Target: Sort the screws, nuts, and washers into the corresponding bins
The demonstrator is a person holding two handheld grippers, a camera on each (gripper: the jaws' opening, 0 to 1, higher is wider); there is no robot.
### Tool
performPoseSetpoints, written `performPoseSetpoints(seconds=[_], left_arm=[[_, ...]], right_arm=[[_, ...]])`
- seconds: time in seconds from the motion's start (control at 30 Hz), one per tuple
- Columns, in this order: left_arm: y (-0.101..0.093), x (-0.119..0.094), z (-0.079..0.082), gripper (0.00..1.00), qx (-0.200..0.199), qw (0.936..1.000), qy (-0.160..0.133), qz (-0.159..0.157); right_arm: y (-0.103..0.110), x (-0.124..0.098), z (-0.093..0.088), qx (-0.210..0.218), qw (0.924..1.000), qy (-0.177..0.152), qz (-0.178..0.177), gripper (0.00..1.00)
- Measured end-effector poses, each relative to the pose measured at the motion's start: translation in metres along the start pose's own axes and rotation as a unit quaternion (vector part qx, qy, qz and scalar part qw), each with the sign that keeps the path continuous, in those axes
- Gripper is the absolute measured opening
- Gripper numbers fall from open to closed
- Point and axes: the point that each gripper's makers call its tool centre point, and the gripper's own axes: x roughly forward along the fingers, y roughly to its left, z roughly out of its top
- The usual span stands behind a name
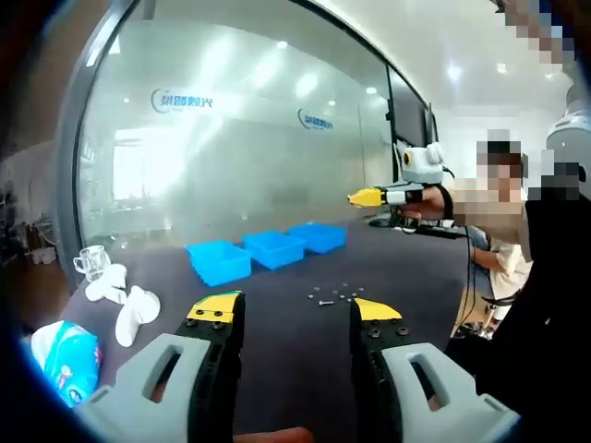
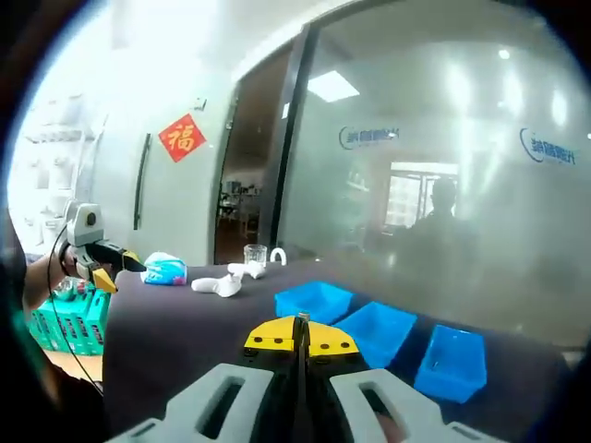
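1. Fingers of the left gripper (image 1: 297, 314) stand apart and empty, above the dark counter (image 1: 277, 369); the right gripper (image 2: 300, 338) has its fingers pressed together, holding nothing I can see.
2. Screws, nuts and washers (image 1: 334, 294) lie in a small loose scatter on the counter, just beyond the left fingers; three blue bins (image 1: 268, 247) sit in a row further on.
3. Risk: the parts are tiny and close together, so a grab may catch two kinds or flick one away.
4. Nothing marks which bin takes which part, so a mis-sort is likely.
5. White objects (image 1: 125, 300) and a glass (image 1: 91, 259) sit near the counter's edge and could be knocked.
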Motion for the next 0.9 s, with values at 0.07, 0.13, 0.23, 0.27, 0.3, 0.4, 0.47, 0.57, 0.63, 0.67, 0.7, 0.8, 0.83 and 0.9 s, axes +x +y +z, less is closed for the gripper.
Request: performPoseSetpoints(seconds=[0.07, 0.13, 0.23, 0.27, 0.3, 0.4, 0.47, 0.57, 0.63, 0.67, 0.7, 0.8, 0.83, 0.9], left_arm=[[0.0, 0.001, 0.001, 0.45, 0.0, 1.0, -0.002, 0.0], [0.0, 0.003, 0.002, 0.45, -0.001, 1.0, -0.003, -0.001], [-0.001, 0.005, 0.001, 0.45, -0.001, 1.0, -0.003, -0.002], [-0.001, 0.006, 0.001, 0.45, -0.002, 1.0, -0.003, -0.002], [-0.001, 0.007, 0.001, 0.45, -0.003, 1.0, -0.003, -0.003], [-0.001, 0.007, 0.001, 0.45, -0.003, 1.0, -0.004, -0.003], [-0.001, 0.007, 0.001, 0.45, -0.003, 1.0, -0.004, -0.002], [0.001, 0.006, 0.001, 0.45, -0.002, 1.0, -0.002, -0.001], [0.001, 0.006, 0.002, 0.45, -0.001, 1.0, -0.002, -0.001], [0.002, 0.006, 0.002, 0.45, -0.001, 1.0, -0.002, 0.0], [0.002, 0.006, 0.002, 0.45, -0.001, 1.0, -0.003, 0.0], [0.002, 0.006, 0.003, 0.45, -0.002, 1.0, -0.004, 0.002], [0.002, 0.006, 0.002, 0.45, -0.002, 1.0, -0.004, 0.001], [0.002, 0.007, 0.002, 0.45, -0.002, 1.0, -0.003, 0.001]], right_arm=[[-0.012, -0.007, -0.004, 0.001, 0.9999, 0.002, -0.016, 0.0], [-0.025, -0.015, -0.007, 0.008, 0.9996, 0.003, -0.027, 0.0], [-0.041, -0.029, -0.012, 0.011, 0.9987, 0.006, -0.049, 0.0], [-0.046, -0.034, -0.014, 0.015, 0.9983, 0.004, -0.057, 0.0], [-0.051, -0.039, -0.015, 0.017, 0.9978, 0.004, -0.063, 0.0], [-0.067, -0.057, -0.02, 0.025, 0.9958, 0.0, -0.088, 0.0], [-0.07, -0.068, -0.024, 0.033, 0.9947, -0.001, -0.098, 0.0], [-0.073, -0.078, -0.035, 0.034, 0.994, 0.006, -0.104, 0.0], [-0.076, -0.085, -0.042, 0.035, 0.9933, 0.01, -0.11, 0.0], [-0.078, -0.087, -0.045, 0.037, 0.9927, 0.01, -0.114, 0.0], [-0.082, -0.088, -0.047, 0.04, 0.9919, 0.01, -0.12, 0.0], [-0.089, -0.086, -0.049, 0.045, 0.9904, 0.005, -0.131, 0.0], [-0.092, -0.083, -0.048, 0.046, 0.9898, 0.003, -0.134, 0.0], [-0.099, -0.076, -0.048, 0.047, 0.9892, 0.003, -0.139, 0.0]])
